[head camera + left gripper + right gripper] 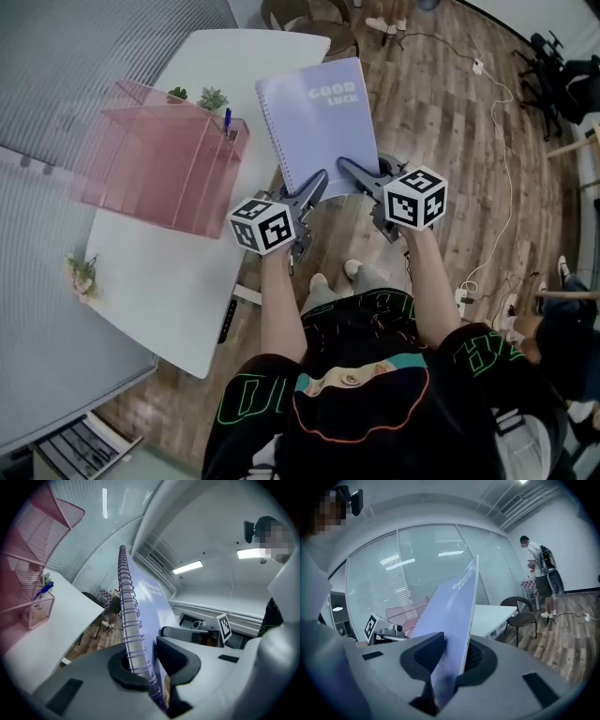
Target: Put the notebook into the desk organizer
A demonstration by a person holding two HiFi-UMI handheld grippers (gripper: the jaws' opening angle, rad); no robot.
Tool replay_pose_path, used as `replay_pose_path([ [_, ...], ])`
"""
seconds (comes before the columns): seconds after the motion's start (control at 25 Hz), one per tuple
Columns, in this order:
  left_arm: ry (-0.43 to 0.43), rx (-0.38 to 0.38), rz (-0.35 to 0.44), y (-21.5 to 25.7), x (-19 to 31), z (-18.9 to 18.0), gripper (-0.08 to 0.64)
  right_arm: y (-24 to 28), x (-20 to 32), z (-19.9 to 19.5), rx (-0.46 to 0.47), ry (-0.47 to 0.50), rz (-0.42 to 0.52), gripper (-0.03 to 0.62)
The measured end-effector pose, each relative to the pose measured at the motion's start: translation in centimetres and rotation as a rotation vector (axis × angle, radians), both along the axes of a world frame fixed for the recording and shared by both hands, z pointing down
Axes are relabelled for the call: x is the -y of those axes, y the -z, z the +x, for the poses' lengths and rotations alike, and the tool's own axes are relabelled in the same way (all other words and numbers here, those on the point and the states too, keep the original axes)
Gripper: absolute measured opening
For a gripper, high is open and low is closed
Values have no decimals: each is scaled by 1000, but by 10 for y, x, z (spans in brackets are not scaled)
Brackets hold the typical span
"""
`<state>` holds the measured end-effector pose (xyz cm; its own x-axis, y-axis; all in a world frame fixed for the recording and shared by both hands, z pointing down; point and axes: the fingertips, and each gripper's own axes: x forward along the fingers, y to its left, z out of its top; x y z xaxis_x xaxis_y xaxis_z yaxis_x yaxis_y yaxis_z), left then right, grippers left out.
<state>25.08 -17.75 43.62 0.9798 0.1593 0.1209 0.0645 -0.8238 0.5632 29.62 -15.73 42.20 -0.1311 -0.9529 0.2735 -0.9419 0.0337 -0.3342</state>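
Head view: you hold the notebook (319, 122) aloft beside the surface (169, 272), left hand-held gripper (316, 185) clamped on its spiral edge, right hand-held gripper (350, 170) pinching its bottom edge. Slotting it into the desk organizer (159, 159) is not yet done.

Notebook (319, 122) out past the right edge of the table (159, 281), left gripper (317, 181) on its near spiral corner, right gripper (347, 167) beside it on the near edge; desk organizer (155, 159) sits on the table, left of the notebook
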Motion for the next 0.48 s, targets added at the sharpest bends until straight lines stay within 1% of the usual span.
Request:
replay_pose_path([
  [0.2, 176, 16, -21, -7, 18, -12, 52, -8, 27, -8, 23, 169, -18, 71],
  [0.36, 327, 36, -65, -28, 23, -28, 54, -30, 40, -23, 40, 322, -64, 71],
  [0.48, 406, 49, -93, -44, 20, -35, 55, -46, 42, -31, 46, 402, -98, 71],
])
